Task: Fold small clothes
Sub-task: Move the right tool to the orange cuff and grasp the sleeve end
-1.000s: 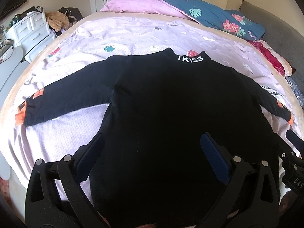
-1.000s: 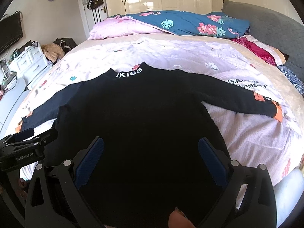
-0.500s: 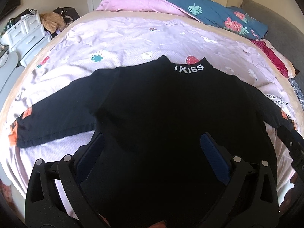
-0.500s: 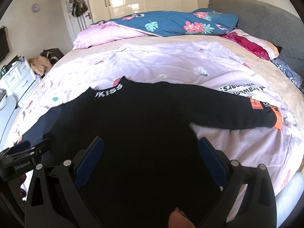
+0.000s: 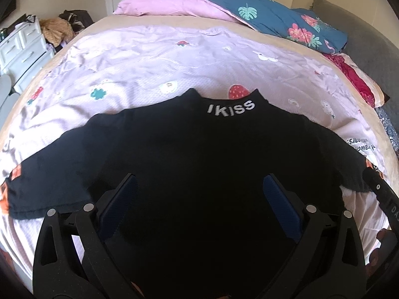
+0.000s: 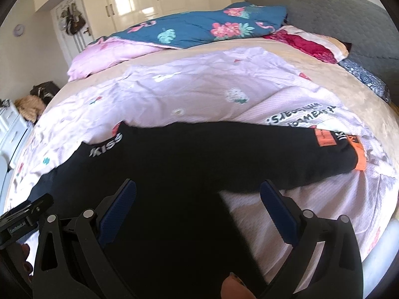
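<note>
A black long-sleeved top (image 5: 199, 144) lies flat on the pink bed cover (image 5: 174, 57), its collar lettered IKISS (image 5: 230, 108) pointing away from me. My left gripper (image 5: 199, 184) hovers open over the top's lower body, nothing between its blue pads. The left sleeve (image 5: 49, 174) stretches out to the left. In the right wrist view the top (image 6: 162, 164) fills the lower left, and its right sleeve (image 6: 286, 154) ends in an orange cuff (image 6: 359, 157). My right gripper (image 6: 198, 186) is open above the body's right edge. Each gripper shows at the other view's edge: the right (image 5: 381, 194), the left (image 6: 25, 216).
A blue floral quilt (image 5: 274, 17) and a pink pillow (image 5: 169, 2) are piled at the bed's far end. A grey headboard (image 6: 324, 12) runs along the right. White drawers (image 5: 22, 47) stand left of the bed. The bed's near edge is close below both grippers.
Both grippers stayed open. The left one advanced over the top, so the collar sits lower and larger. The right one swung to the right, bringing the right sleeve and its cuff toward the centre.
</note>
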Motion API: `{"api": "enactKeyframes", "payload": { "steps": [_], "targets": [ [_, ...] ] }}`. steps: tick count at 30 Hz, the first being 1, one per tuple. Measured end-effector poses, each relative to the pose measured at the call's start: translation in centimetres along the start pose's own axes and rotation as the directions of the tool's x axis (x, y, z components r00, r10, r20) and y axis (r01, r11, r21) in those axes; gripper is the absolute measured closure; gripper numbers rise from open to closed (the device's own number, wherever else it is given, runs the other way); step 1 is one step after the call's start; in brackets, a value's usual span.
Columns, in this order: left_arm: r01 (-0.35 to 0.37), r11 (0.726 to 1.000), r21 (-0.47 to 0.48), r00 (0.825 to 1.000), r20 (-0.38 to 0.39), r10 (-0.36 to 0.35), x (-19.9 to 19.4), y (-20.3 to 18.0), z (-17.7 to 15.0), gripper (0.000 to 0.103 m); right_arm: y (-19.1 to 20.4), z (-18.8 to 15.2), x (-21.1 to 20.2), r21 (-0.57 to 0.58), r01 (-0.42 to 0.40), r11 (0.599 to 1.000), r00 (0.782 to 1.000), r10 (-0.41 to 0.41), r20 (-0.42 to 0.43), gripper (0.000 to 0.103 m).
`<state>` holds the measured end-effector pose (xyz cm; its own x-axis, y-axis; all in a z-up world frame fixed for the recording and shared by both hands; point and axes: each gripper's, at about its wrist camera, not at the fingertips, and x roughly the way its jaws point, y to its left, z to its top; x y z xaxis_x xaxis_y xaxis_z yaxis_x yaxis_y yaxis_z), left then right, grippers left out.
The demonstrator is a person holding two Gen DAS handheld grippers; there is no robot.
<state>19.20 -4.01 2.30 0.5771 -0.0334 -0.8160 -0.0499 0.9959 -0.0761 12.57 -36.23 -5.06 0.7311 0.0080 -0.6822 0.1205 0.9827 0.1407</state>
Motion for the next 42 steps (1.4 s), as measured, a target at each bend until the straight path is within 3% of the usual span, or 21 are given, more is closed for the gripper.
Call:
{"api": "enactKeyframes", "payload": {
  "steps": [15,22,26,34,35,38,40,42],
  "targets": [
    [0.026,0.997,0.075,0.998,-0.061,-0.021,5.0,-5.6,3.1,0.009,-7.6,2.5,4.1,0.248,0.164,0.955,0.986,-0.157,-0.050,0.004],
    [0.070,0.994,0.088,0.995,-0.079,-0.063,6.4,-7.5,3.4,0.009,-13.2,1.7,5.3,0.374,0.283,0.883,0.959,-0.262,-0.107,0.004],
    [0.076,0.993,0.087,0.995,-0.079,-0.069,6.9,-8.0,3.6,0.009,-16.6,0.9,5.5,0.466,0.299,0.833,0.954,-0.277,-0.119,0.004],
    [0.053,0.995,0.089,0.995,-0.084,-0.046,7.7,-8.3,3.8,0.009,-22.7,-0.3,7.0,0.626,0.272,0.731,0.962,-0.232,-0.147,0.005],
    [0.051,0.995,0.088,0.995,-0.085,-0.044,7.8,-8.3,3.8,0.009,-23.2,-0.2,7.1,0.640,0.263,0.722,0.964,-0.227,-0.139,0.007],
    [0.046,0.996,0.080,0.996,-0.086,-0.039,7.9,-8.2,4.0,0.009,-24.6,0.4,7.3,0.676,0.252,0.692,0.966,-0.224,-0.130,0.025],
    [0.044,0.996,0.072,0.996,-0.083,-0.038,7.9,-8.1,4.2,0.009,-26.2,0.5,7.3,0.732,0.229,0.641,0.970,-0.211,-0.118,0.040],
    [0.042,0.997,0.067,0.996,-0.078,-0.037,7.7,-7.9,4.4,0.009,-27.2,0.7,7.4,0.769,0.212,0.604,0.972,-0.209,-0.104,0.069]
  ]
}}
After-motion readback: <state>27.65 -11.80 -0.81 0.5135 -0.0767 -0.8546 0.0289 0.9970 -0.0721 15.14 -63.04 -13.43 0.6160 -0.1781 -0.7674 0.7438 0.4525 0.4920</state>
